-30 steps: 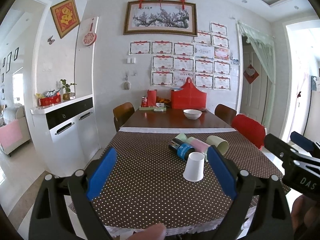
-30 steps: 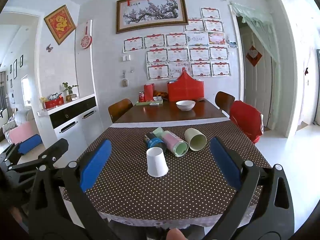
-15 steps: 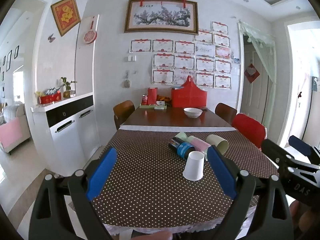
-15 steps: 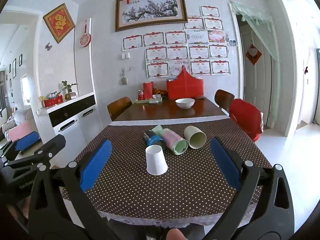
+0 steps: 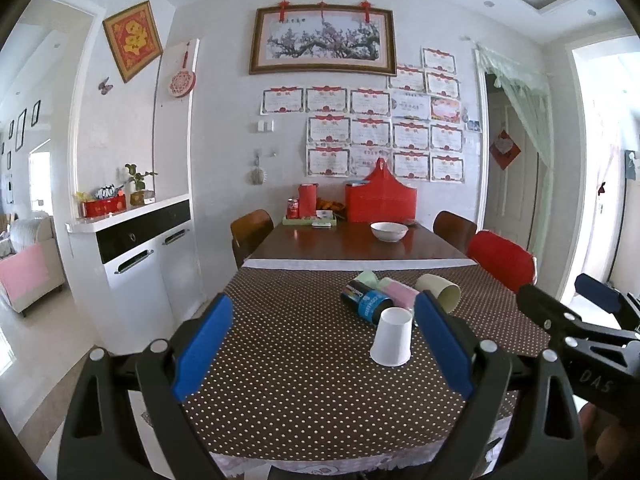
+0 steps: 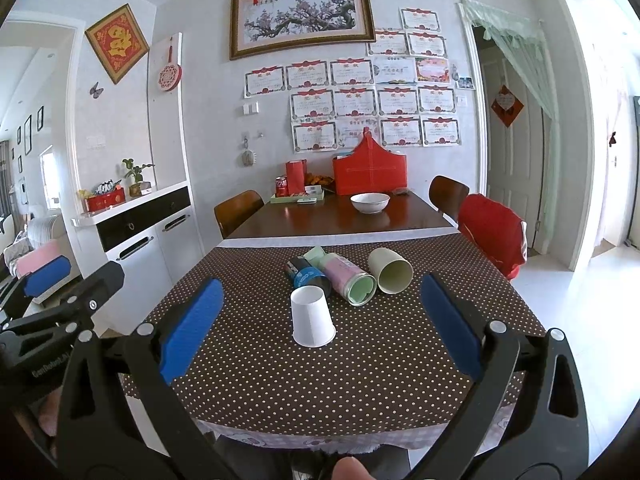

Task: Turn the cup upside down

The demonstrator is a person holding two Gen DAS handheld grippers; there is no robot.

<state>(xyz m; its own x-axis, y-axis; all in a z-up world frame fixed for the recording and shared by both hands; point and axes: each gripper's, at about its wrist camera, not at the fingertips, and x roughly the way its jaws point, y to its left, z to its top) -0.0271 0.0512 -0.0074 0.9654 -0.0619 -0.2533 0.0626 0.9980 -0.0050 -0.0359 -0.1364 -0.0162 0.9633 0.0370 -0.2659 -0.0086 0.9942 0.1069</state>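
A white paper cup [image 5: 391,337] stands upside down on the dotted brown tablecloth [image 5: 288,360]; it also shows in the right wrist view [image 6: 312,322]. Behind it lie several cups on their sides: a dark blue one [image 6: 308,276], a pink one with a green rim [image 6: 349,280] and a cream one [image 6: 390,271]. My left gripper [image 5: 320,344] is open and empty, held back over the table's near edge. My right gripper [image 6: 320,324] is open and empty, also held back from the white cup.
A white bowl [image 6: 369,202], a red bag [image 6: 370,174], a red can [image 6: 281,186] and a tray stand on the bare far end of the table. Wooden chairs and a red-covered chair [image 6: 490,232] flank the table. A white sideboard [image 6: 136,240] stands on the left.
Both grippers have drifted slightly; the view shifts a little. The white cup and the lying cups have not moved. Both grippers stay open.
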